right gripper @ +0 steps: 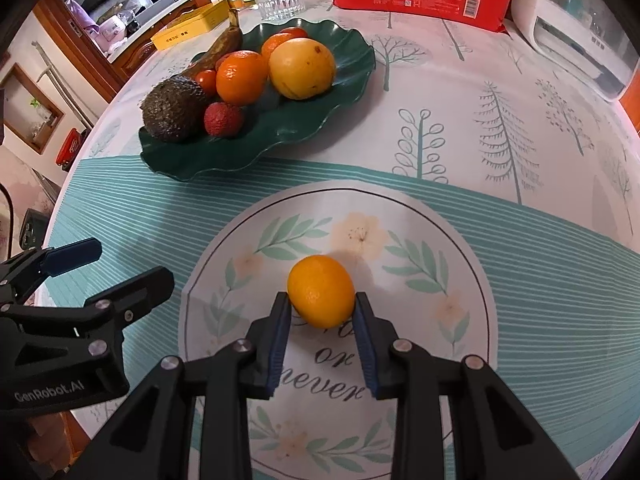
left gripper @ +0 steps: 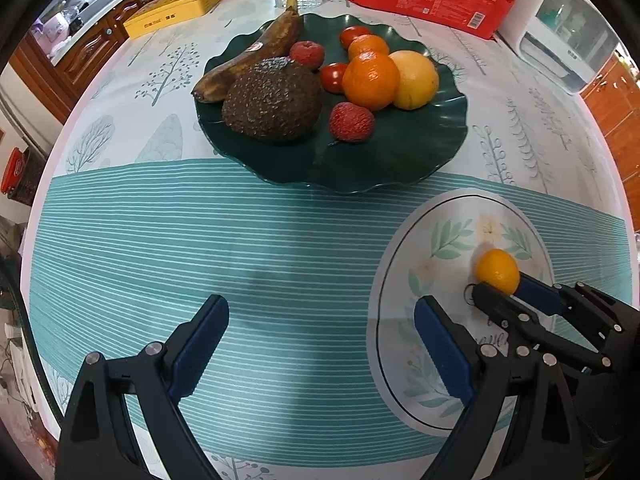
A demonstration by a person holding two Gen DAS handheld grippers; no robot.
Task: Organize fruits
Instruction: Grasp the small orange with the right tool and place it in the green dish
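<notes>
Small orange (right gripper: 321, 291) on the white plate (right gripper: 472, 288), pinched between the pads of the right gripper (right gripper: 322, 310) — whether arriving or leaving, impossible to say. Nothing else on that plate. Left gripper (left gripper: 320, 344) spread wide over the striped cloth (left gripper: 200, 248), holding nothing. Well apart, on the green dish (left gripper: 420, 148): banana (left gripper: 256, 60), avocado (left gripper: 274, 100), lychees (left gripper: 351, 122), tomatoes (left gripper: 334, 77), oranges (left gripper: 371, 80). Probably early; most fruit unsorted.

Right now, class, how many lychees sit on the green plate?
2: one lychee near the front by the avocado, another at the back beside the banana. Others may be hidden.
</notes>
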